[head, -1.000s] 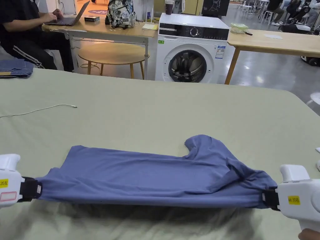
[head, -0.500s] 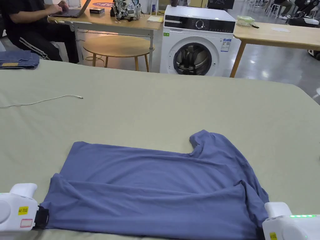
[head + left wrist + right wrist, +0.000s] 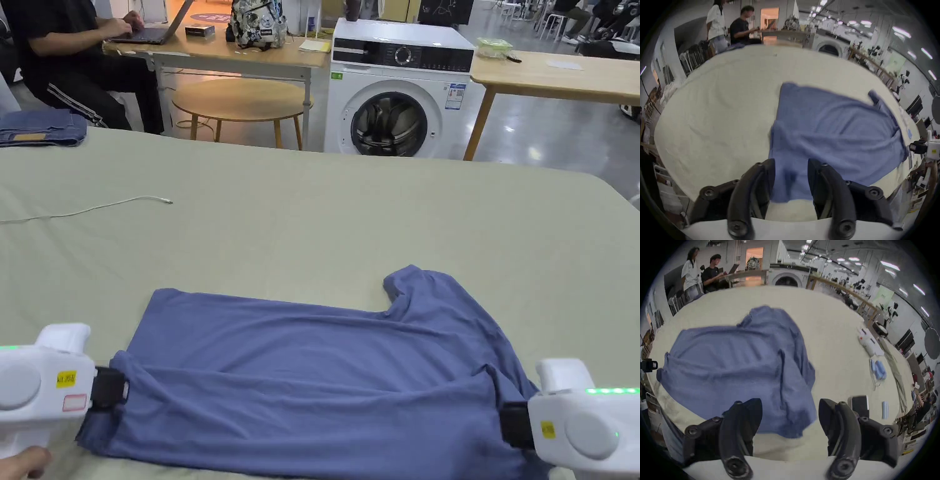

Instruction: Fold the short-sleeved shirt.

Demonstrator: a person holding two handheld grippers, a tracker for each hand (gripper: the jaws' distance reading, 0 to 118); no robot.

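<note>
Blue shirt [image 3: 325, 375] lies lengthwise along the table's [image 3: 312, 206] near edge, half-folded. Left gripper [image 3: 791, 178] and right gripper [image 3: 790, 415] both spread wide, cloth between jaws, unclamped. Regrip near corners evenly, keep hem taut, fold toward far edge.

Bright, even light falls from ceiling strips [image 3: 890, 266] overhead, so shadows on the table [image 3: 325, 212] are faint. The floor [image 3: 550, 144] past the table's far edge throws soft glare. The head view is sharp. Both gripper views are fisheye (black corners, the table's edges bowed) and dimmer, with motion blur smearing the shirt [image 3: 831, 123] and the far room. A warm orange doorway [image 3: 769, 16] glows at the back.
</note>
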